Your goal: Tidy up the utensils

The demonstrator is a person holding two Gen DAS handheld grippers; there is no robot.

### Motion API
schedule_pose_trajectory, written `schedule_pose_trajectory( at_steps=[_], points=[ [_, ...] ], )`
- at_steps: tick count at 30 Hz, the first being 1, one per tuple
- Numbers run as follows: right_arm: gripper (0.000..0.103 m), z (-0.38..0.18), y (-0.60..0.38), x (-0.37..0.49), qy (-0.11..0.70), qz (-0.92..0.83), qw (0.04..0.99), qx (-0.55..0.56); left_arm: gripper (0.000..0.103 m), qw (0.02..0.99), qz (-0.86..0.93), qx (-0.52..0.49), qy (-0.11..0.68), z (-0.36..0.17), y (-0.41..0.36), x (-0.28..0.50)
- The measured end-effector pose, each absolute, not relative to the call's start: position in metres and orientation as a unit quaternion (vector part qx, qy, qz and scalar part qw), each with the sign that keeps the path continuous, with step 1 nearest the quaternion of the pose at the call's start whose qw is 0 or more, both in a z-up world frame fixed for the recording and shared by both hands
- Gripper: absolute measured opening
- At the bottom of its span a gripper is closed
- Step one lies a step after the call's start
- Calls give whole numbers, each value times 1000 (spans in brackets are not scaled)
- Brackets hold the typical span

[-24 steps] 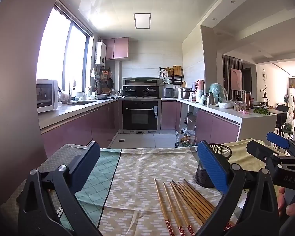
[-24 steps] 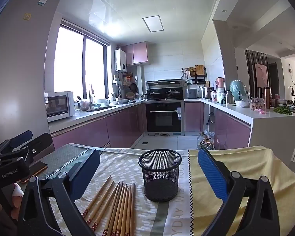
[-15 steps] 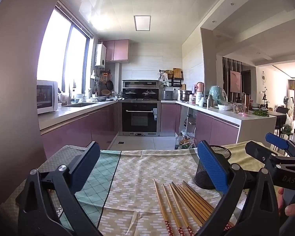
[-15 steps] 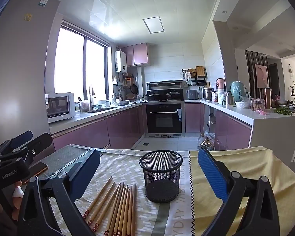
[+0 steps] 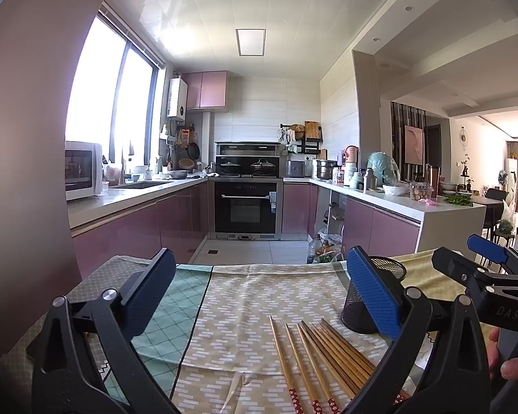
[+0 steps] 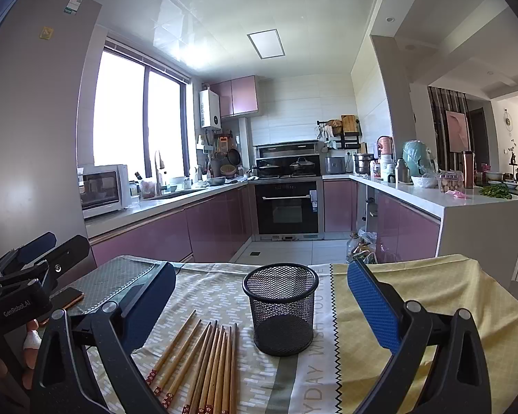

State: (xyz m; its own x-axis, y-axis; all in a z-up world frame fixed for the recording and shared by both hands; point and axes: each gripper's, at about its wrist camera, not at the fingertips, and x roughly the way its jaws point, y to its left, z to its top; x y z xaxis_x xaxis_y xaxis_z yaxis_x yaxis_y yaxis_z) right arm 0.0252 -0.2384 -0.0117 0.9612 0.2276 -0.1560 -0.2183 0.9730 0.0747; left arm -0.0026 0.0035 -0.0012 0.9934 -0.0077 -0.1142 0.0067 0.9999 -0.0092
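Left wrist view: the left gripper (image 5: 259, 296) is spread wide and empty, with the chopsticks (image 5: 323, 355) lying near right on the cloth (image 5: 245, 310). Right wrist view: the right gripper (image 6: 260, 307) is also spread and empty, the chopsticks (image 6: 203, 362) fanned left of the cup (image 6: 281, 310). Risk: the light mesh cup may tip if a finger knocks it, and the loose sticks may roll when pinched.

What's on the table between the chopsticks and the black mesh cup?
Nothing but bare tablecloth. The right wrist view shows a narrow strip of cloth separating the chopsticks from the black mesh cup; they don't touch.
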Motion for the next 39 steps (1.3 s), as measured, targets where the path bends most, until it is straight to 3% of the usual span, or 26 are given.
schedule_pose_trajectory(
  at_steps=[39],
  points=[
    [96,-15,-239,28,86,118,989,37,98,998,-4,-3,55,-3,-1,-3]
  ],
)
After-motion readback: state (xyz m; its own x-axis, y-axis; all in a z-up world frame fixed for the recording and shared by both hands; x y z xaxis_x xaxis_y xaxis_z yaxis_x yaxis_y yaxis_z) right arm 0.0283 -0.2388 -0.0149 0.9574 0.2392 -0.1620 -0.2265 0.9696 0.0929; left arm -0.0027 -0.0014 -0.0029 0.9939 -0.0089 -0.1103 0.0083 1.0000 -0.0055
